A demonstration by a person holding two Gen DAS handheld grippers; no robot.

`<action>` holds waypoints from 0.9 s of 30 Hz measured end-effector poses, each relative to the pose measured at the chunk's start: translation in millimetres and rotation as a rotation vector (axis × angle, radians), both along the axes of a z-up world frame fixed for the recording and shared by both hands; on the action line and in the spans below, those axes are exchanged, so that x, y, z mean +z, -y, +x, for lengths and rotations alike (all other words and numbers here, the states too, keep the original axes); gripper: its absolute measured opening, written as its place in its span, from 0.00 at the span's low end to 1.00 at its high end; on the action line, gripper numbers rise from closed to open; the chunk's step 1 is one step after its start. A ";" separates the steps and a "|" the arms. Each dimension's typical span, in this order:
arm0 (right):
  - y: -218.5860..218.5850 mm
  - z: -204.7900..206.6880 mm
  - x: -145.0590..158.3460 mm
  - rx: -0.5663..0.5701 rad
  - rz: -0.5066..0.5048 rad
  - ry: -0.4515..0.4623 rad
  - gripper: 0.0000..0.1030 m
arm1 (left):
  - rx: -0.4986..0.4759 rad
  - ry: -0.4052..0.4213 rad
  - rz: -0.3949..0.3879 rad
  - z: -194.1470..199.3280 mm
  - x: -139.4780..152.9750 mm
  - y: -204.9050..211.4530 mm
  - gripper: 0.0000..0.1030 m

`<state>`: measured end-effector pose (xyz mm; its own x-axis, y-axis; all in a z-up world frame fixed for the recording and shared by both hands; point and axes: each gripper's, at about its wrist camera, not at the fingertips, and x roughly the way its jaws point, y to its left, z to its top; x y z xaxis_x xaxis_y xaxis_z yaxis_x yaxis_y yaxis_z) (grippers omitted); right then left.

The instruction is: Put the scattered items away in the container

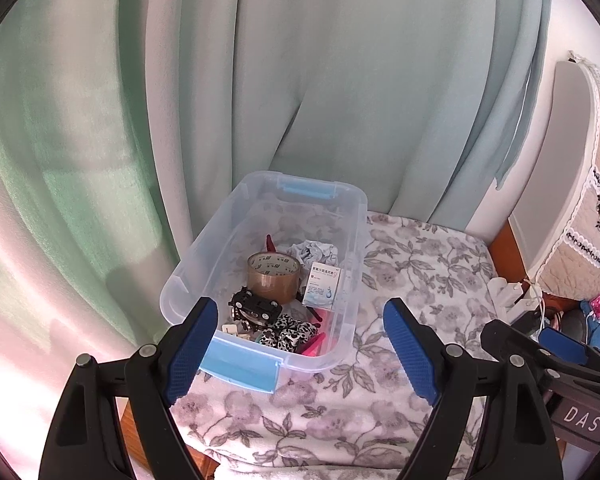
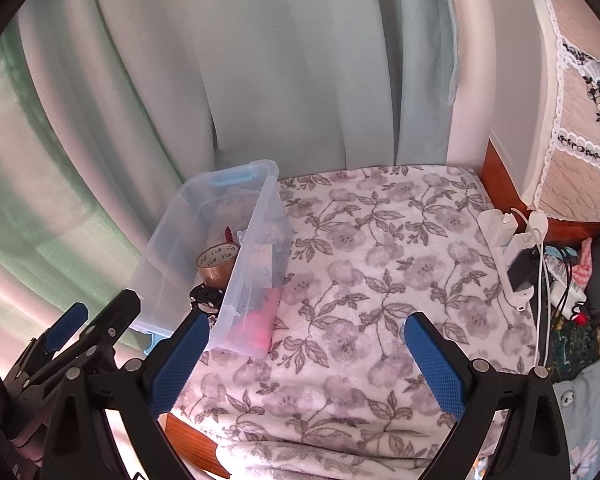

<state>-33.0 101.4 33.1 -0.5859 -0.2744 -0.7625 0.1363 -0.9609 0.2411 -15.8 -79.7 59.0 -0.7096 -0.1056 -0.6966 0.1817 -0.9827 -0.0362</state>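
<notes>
Both the left gripper (image 1: 300,344) and right gripper (image 2: 306,354) are held wide apart, empty; the light, stiff container (image 1: 352,240) is judged best gripped at its rim.

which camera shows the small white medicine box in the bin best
The left wrist view. It looks down into the clear bin, so the medicine box shows its printed face beside the tape roll. In the right wrist view the box is only a pale blur through the bin's wall.
</notes>
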 end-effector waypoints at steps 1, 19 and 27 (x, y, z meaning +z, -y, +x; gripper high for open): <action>-0.5 1.4 2.3 -0.003 0.006 -0.005 0.97 | 0.001 0.002 -0.007 1.1 1.7 -1.0 0.83; -10.5 22.1 31.4 -0.033 0.049 -0.030 0.97 | -0.016 0.052 -0.005 17.4 19.2 -11.0 0.83; -16.1 27.3 36.1 -0.041 0.050 -0.041 0.97 | -0.024 0.051 -0.005 20.8 22.5 -15.9 0.83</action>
<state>-5.7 117.5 69.2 -0.6273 -0.2117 -0.7494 0.1049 -0.9766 0.1880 5.0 -63.7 81.5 -0.6755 -0.0930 -0.7314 0.1600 -0.9869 -0.0224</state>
